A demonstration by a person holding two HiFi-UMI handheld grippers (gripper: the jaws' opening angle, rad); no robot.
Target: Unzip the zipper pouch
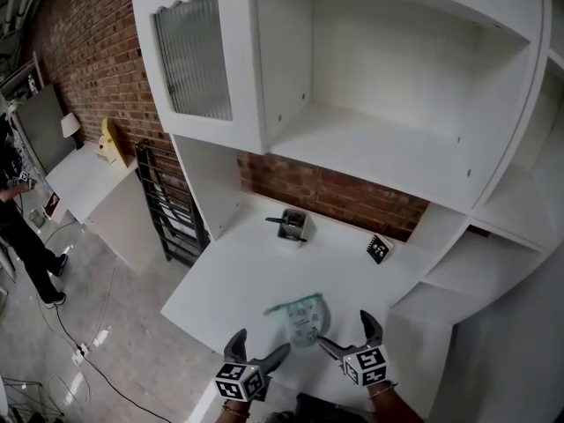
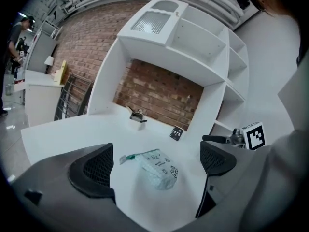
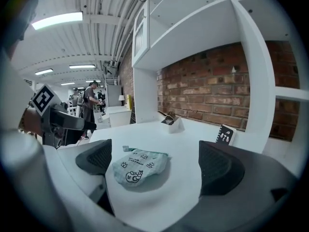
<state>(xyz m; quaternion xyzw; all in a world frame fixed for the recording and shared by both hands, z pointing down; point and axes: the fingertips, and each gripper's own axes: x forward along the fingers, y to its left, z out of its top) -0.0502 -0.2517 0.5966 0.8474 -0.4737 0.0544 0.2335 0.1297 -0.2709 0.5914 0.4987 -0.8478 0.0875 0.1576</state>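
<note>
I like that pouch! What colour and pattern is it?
The pouch is pale mint green with small black doodles; the right gripper view shows it best.

text: none can be read | zipper pouch (image 3: 140, 167): small dark print is seen, too small to be read | black card (image 1: 378, 248) on worktop (image 1: 256, 276): white marks, not legible | marker cubes (image 1: 368, 365): square black-and-white codes only
</note>
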